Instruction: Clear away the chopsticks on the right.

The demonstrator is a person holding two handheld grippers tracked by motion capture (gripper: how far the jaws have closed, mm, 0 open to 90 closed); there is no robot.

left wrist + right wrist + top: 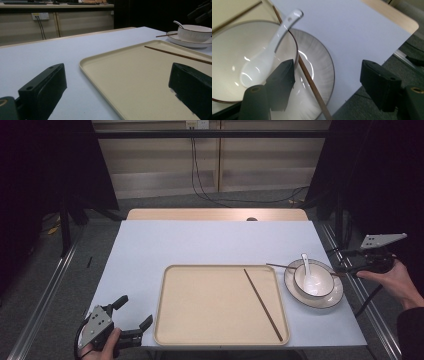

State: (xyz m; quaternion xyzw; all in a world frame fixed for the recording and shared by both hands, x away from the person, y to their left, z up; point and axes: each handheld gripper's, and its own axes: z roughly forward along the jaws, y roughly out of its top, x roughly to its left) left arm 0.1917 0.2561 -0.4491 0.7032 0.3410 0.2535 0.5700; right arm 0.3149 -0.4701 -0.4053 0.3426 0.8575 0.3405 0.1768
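This looks like a lab or test room rather than a home — the table [215, 245] stands inside a dark metal frame [210, 134] with black curtains [45, 165] at the left and right edges. At top centre, cables [200, 175] drop from a wall socket [196, 124] along pale cabinet panels, over grey carpet [210, 199].

A pale blue-grey table [210, 240] stands on grey floor [75, 285], with a wooden strip [217, 214] along its far edge. Behind it runs a low beige wall unit [210, 165]; black cables [200, 185] hang from a socket [196, 124] and trail over the floor. Black curtains [45, 165] close both sides. Metal rails [42, 305] run along the floor left and right. Light is dim and even.
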